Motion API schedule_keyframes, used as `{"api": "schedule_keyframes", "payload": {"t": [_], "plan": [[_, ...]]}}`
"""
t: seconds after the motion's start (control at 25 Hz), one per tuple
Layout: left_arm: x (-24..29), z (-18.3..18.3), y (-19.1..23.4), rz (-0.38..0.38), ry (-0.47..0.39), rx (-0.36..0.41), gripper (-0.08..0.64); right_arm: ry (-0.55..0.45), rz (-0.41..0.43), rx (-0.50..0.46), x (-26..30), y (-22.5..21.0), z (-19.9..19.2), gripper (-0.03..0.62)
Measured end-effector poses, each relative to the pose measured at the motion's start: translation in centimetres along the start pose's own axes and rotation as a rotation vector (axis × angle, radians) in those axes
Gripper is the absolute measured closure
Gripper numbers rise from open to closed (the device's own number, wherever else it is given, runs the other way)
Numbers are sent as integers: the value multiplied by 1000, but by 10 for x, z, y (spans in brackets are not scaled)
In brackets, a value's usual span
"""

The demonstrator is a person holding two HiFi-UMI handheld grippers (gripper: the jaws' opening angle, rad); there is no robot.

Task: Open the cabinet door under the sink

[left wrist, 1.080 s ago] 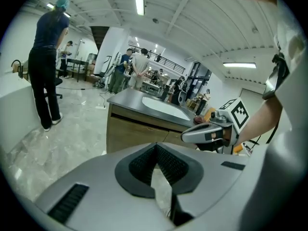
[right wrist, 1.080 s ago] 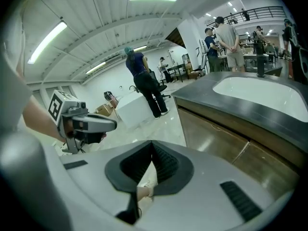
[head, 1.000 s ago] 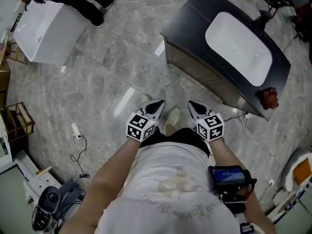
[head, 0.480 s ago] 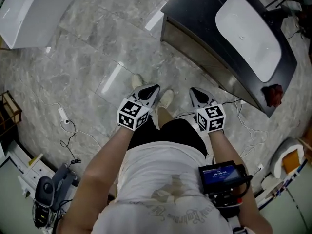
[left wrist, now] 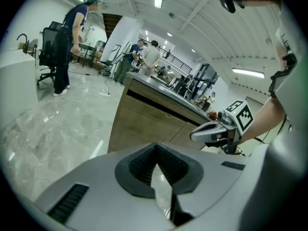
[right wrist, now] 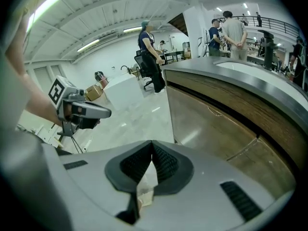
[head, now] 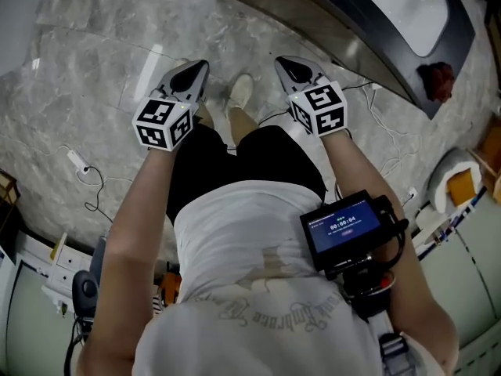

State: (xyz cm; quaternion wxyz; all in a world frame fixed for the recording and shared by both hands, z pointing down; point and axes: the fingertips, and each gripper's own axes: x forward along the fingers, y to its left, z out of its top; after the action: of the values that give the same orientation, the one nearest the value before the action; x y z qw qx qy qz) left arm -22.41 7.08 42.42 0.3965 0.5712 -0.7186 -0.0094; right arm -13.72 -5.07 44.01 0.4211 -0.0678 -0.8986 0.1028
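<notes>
Left tongs (head: 200, 67) and right tongs (head: 282, 61) are both sitting closed, with nothing between the jaws; each gripper view is showing the pads together. Both are pointing forward and down over the floor (head: 78, 77), side by side, with a shoe (head: 240, 91) showing between them in the head view.

The cabinet (head: 313, 22) is standing just ahead of the tongs, clear of both. The right tongs are sitting nearer to it than the left. The sink (head: 415, 10) is sitting in the dark tabletop (right wrist: 250, 85) above it. The door (right wrist: 211, 129) is facing the right tongs, wood-toned, and it is looking shut, though the wide-angle view is making the seams hard to read. The left gripper view is catching the same front (left wrist: 144, 124) at an angle, with the right tongs crossing in front of it.

A red thing (head: 438, 81) is lying on the tabletop's end; I can't tell what it is. A screen (head: 343, 229) is hanging at the person's waist.
</notes>
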Motion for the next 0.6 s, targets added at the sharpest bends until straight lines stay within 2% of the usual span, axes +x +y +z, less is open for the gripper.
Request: {"api": "schedule_keyframes", "payload": {"t": [0.2,0.4,0.6], "plan": [[13,-24,2,2,26,-19,551,16,-16,-16,9,-10,-15,578],[31,-42,1,-7,39,-22,551,52,-27,-149,20,-14,-29,578],[50,-43,-7,-31,3,-75,551,39,-36,-155,28,-27,-37,578]]}}
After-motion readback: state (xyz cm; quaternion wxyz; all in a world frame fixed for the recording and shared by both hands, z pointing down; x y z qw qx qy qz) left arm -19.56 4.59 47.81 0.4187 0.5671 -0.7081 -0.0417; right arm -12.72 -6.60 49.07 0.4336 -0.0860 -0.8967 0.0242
